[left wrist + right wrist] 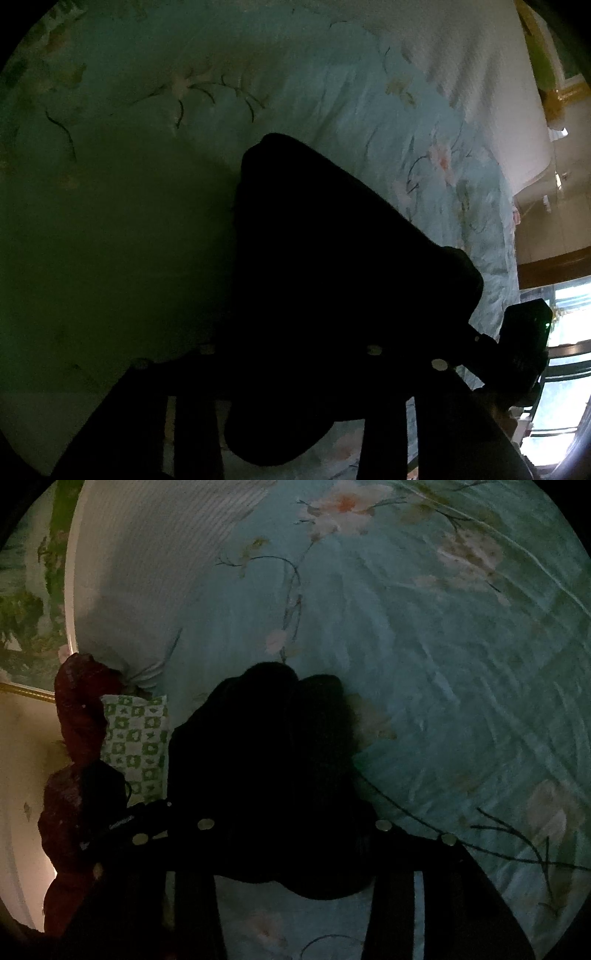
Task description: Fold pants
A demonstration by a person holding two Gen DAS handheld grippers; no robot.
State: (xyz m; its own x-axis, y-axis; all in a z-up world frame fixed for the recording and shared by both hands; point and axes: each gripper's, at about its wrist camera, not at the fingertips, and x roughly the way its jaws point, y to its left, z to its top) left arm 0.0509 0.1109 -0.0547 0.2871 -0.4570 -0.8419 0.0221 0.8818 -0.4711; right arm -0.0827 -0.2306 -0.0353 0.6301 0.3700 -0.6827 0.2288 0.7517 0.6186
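Nearby: green-checked pillow (138, 746) beside black pants (266, 775).

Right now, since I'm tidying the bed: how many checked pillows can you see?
1: a green-and-white checked pillow, just left of the pants in the right wrist view. More may be hidden behind the pants or lie outside both views.
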